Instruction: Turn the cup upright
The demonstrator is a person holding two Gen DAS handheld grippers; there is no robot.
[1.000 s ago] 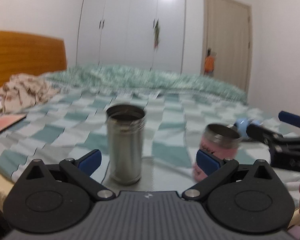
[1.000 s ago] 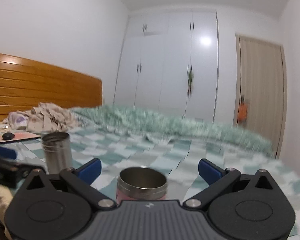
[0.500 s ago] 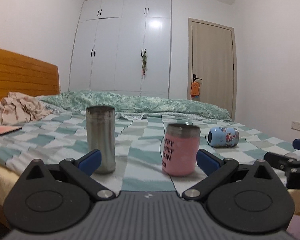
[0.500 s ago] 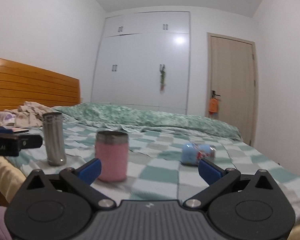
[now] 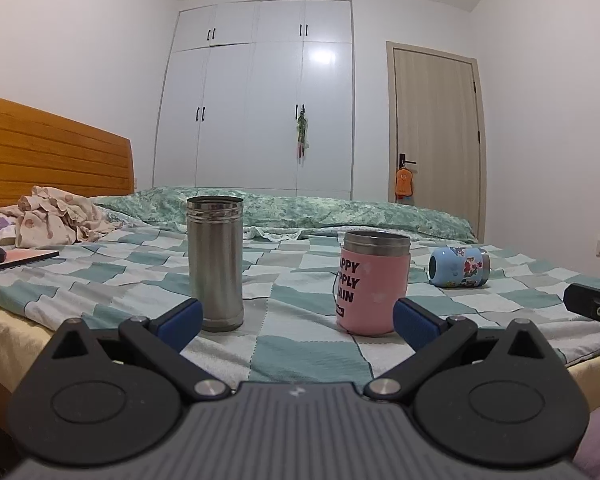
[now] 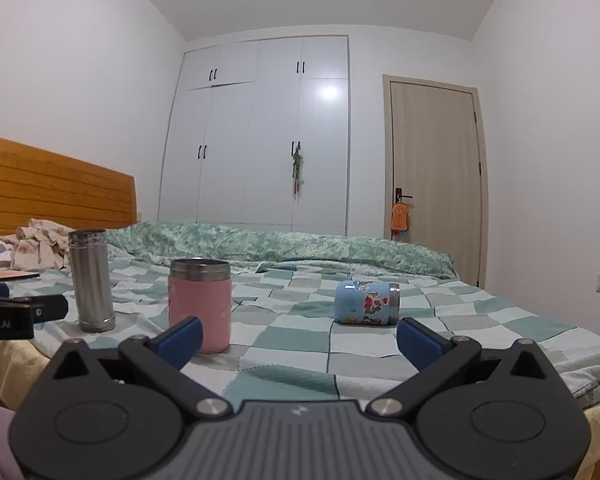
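Observation:
A small blue cup with a flower print (image 5: pixel 459 267) lies on its side on the checked bedspread, at the right; it also shows in the right wrist view (image 6: pixel 367 303). A pink cup with black lettering (image 5: pixel 373 289) (image 6: pixel 200 305) and a tall steel cup (image 5: pixel 215 262) (image 6: pixel 91 280) stand upright, mouths up. My left gripper (image 5: pixel 296 320) is open and empty, back from the bed edge before the steel and pink cups. My right gripper (image 6: pixel 298 338) is open and empty, between the pink and blue cups and short of both.
The bed (image 6: pixel 480 320) has a wooden headboard (image 5: pixel 52 160) at the left, crumpled clothes (image 5: pixel 56 216) and a flat pink board with a dark object (image 5: pixel 8 258) near it. A rolled green quilt (image 5: pixel 300 208) lies at the back. Wardrobe and door stand behind.
Both grippers have pulled back and down from the cups. A second ago my right gripper was right at the upright pink cup; now it is clear of it, with the blue cup in view.

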